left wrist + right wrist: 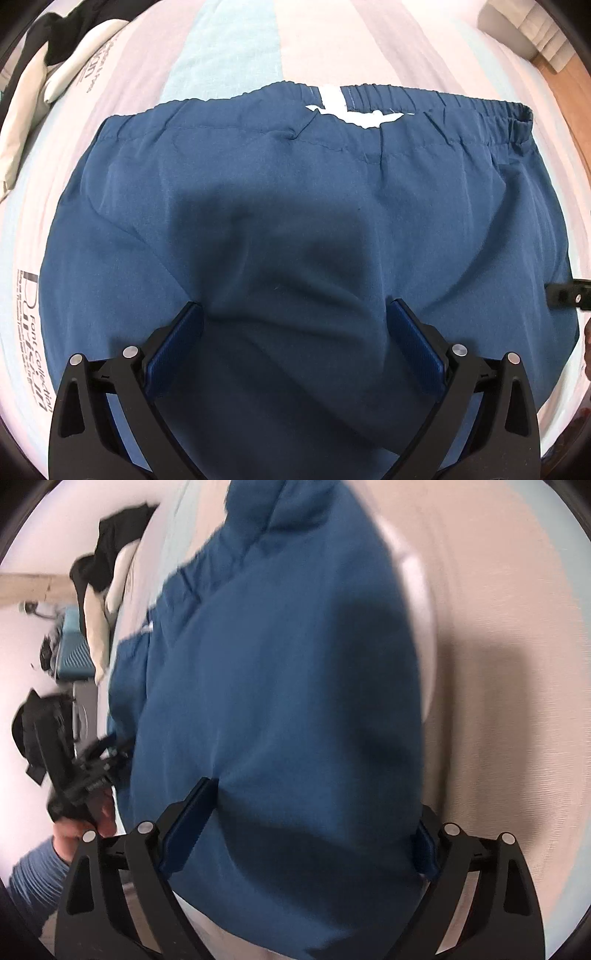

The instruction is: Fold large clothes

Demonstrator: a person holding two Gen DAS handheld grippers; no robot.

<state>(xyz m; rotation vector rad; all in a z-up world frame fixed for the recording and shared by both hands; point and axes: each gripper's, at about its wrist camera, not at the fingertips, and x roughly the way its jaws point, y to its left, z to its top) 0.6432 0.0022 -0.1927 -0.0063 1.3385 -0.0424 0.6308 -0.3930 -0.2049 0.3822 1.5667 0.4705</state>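
Blue woven fabric fills both views: a pair of blue trousers (295,206) lies on a bed sheet (229,55) striped in pale pink, grey and light blue, with its elasticated waistband (424,107) at the far edge and a white care label (354,114) showing there. The cloth looks doubled over on itself, since the near edge reads as a rounded fold rather than two leg ends, so at least one fold appears to be made already; whether more layers lie underneath cannot be told.

The left gripper (295,332) has its blue-padded fingers spread wide, pressing down into the fabric near the closer edge without pinching anything. The right gripper (314,819) is likewise parted wide over the same garment; its view is smeared with motion blur, and the cloth bulges between the fingers, but nothing seems clamped. In the right view a hand (85,823) in a ribbed blue sleeve grips the other tool's handle.

Judging by the layout, the job is part way: the bundle is still broad and slightly puffy, with creases near the waistband, so another fold and some smoothing probably remain. A heap of cream and black clothes (55,62) sits at the sheet's far left corner, its state unclear.
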